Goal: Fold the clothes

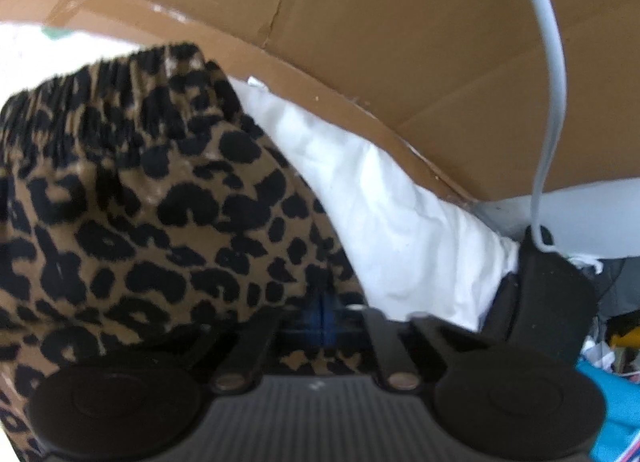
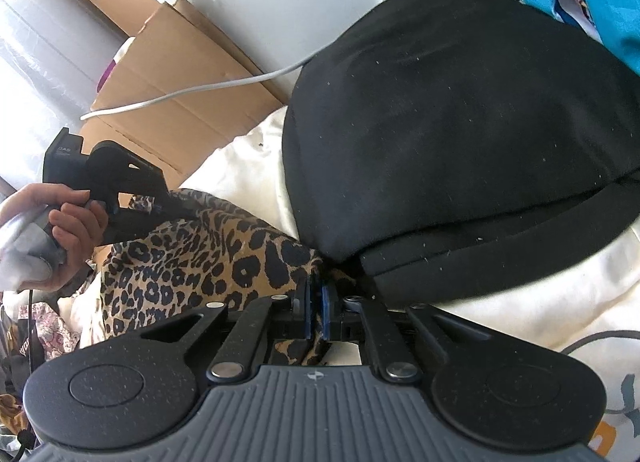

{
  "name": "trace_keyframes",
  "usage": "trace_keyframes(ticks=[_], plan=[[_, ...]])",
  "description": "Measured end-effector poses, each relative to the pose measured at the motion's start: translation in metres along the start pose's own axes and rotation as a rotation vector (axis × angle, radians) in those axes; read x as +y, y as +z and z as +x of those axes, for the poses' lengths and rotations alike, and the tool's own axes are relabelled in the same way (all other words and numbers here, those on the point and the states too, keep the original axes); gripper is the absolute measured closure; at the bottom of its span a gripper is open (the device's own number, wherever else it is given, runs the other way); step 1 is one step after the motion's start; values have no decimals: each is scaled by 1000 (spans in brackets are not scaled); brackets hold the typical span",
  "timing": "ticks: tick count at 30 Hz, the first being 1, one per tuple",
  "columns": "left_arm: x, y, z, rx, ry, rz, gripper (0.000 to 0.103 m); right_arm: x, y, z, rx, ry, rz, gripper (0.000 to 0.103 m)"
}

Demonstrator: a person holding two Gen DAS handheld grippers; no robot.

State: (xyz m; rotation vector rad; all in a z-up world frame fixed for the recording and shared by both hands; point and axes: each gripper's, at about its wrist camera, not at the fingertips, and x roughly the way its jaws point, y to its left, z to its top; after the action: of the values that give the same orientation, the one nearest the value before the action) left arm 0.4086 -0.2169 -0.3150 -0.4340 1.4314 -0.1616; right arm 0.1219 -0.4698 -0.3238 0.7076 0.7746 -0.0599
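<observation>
Pinching the leopard-print garment (image 2: 192, 262) between its blue pads (image 2: 326, 302), the right gripper (image 2: 317, 308) has its jaws nearly together w/ a fold of the patterned cloth clamped in the narrow gap. The left gripper (image 1: 320, 318) is buried in the same garment (image 1: 152, 202); its blue pads show only as a blur under the fabric, jaws look drawn in on the cloth, though the exact grip is hard to read. In the right wrist view the left gripper (image 2: 120, 182) appears at the far end of the garment, held by a person's hand (image 2: 68, 230), so the leopard piece hangs stretched btwn the two tools. The elastic waistband (image 1: 104, 102) sits at the top of the garment in the left wrist view, gathered and ribbed. Behind the garment lies white bedding (image 1: 392, 222), and behind that a brown cardboard box (image 1: 400, 62) w/ a grey cable (image 1: 552, 82) arcing across it. Right beside the garment, on its right in the right wrist view, rests a big black garment (image 2: 460, 142) lying on cream cloth (image 2: 520, 310); a turquoise item (image 2: 600, 2) is above the black one. The cardboard (image 2: 180, 74) and cable (image 2: 192, 96) are up-left of the leopard piece there.
</observation>
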Motion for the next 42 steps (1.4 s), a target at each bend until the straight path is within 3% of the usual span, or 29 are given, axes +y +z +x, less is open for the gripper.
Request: trace_keyframes(ticks=[10,19,25,29,38,42], plan=[[-13,12,-28,-50,-105,-40,103,4,4,-13,-49,14,-1,100],[-8,11,5,1,-77,-38,100,-7,4,-4,2,-31,55,99],[-16,21,-27,-45,-92,67,74,-7,3,-19,-35,-39,52,97],[-19,33,-59,-100,-82,150,74,2,8,-27,-91,-4,26,97],[-5,48,-71,-180,110,266,75,20,10,-17,-67,59,-8,97],[10,54,-57,-175,199,318,75,23,12,-3,-18,75,-4,97]])
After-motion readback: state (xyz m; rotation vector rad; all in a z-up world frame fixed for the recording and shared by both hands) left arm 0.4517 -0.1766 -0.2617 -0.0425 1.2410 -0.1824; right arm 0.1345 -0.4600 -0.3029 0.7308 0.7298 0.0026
